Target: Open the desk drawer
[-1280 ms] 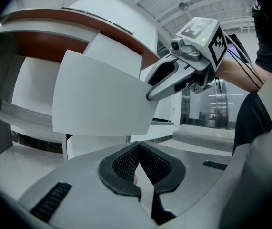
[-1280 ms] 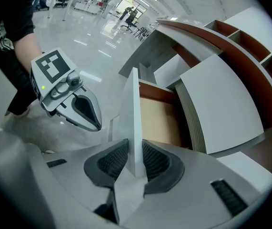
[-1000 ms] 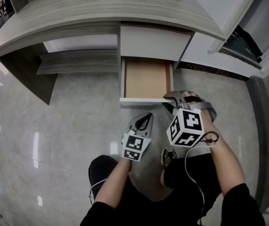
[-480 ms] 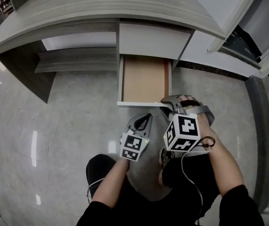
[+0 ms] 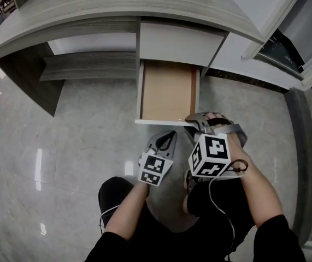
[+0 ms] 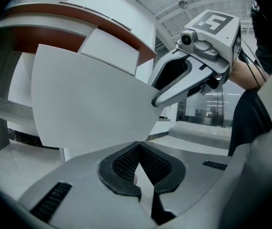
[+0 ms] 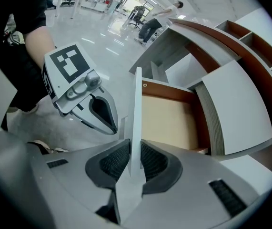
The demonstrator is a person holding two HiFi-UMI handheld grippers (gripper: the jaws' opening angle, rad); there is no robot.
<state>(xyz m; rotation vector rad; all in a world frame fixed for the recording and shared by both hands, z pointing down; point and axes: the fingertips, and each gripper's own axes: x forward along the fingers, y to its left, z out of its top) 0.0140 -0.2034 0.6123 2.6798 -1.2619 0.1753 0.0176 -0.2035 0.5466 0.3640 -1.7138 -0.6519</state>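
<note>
The desk drawer (image 5: 166, 89) stands pulled out under the desk, showing a bare tan bottom. Its white front panel (image 5: 158, 122) faces me. My right gripper (image 5: 191, 120) is at the panel's right end. In the right gripper view the thin panel (image 7: 136, 109) stands between the jaws (image 7: 131, 168), which are closing, and both pads touch it. My left gripper (image 5: 168, 136) hangs just below the panel, shut and empty. In the left gripper view the panel (image 6: 88, 104) fills the middle behind the shut jaws (image 6: 143, 175), apart from them.
The curved wooden desk top (image 5: 117, 10) runs across the back, with a second white drawer front (image 5: 177, 42) above the open one. A low shelf (image 5: 90, 67) sits under the desk at left. A white cabinet (image 5: 265, 21) stands at right. My shoe (image 5: 194, 182) rests on the marble floor.
The drawer has slid a little further out toward me, and the right gripper came back with its front panel. The left gripper has stayed where it was.
</note>
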